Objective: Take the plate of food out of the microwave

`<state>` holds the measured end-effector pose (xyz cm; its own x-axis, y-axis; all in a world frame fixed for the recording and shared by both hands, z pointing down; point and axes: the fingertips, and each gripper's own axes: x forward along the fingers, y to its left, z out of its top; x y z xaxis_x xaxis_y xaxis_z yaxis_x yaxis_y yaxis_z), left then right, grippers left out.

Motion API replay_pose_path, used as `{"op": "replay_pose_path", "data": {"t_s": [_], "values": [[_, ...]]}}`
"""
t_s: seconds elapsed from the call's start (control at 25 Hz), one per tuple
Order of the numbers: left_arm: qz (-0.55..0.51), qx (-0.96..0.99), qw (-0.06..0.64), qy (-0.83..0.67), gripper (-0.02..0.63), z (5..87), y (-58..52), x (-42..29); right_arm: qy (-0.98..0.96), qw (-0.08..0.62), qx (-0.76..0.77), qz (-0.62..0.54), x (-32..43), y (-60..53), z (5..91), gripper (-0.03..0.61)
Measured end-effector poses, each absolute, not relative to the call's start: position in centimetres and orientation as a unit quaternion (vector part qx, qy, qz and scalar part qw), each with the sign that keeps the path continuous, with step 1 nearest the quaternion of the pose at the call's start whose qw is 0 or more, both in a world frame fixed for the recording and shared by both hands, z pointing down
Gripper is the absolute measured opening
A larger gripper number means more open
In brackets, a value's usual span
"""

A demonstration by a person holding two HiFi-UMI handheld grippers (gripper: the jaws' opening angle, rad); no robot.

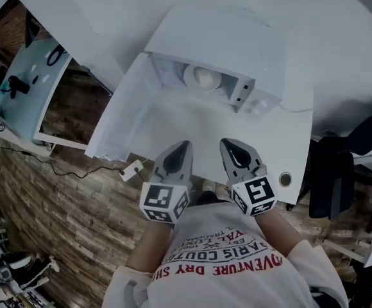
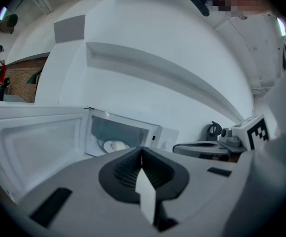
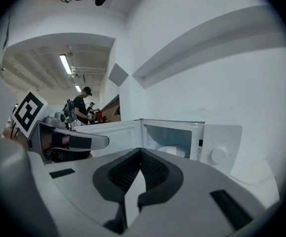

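Approach — left gripper, right gripper both closed tight, empty, short of open microwave; next, spreading jaws for plate of food.

The camera on my head looks steeply down onto the tabletop. My left hand-held gripper and right hand-held gripper sit low in its view, with the open microwave beyond them. Each gripper's camera looks almost level along its own jaws toward that microwave, near but not close up, and catches the other gripper at its edge. All three views share the microwave's open cavity.
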<state>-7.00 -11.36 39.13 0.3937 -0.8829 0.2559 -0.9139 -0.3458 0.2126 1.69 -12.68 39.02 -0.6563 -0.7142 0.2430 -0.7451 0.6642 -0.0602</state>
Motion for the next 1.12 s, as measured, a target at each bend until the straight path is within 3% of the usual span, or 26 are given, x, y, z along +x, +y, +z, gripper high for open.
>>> {"op": "replay_pose_path", "data": {"t_s": [0.8,0.96,1.12], "values": [[0.001,0.853,0.187,-0.487,0.008,44.4,-25.2,-7.7,-0.845,0.126,0.506,0.115,2.0,-25.9,45.2,0.003],[-0.025,0.847,0.245,-0.472,0.008,46.6,-27.6,-8.4,-0.84,0.133,0.511,0.125,0.9,-27.6,46.5,0.003],[-0.073,0.803,0.36,-0.469,0.009,50.3,-29.9,-9.4,-0.834,0.142,0.519,0.126,0.7,-29.0,47.7,0.003]]}}
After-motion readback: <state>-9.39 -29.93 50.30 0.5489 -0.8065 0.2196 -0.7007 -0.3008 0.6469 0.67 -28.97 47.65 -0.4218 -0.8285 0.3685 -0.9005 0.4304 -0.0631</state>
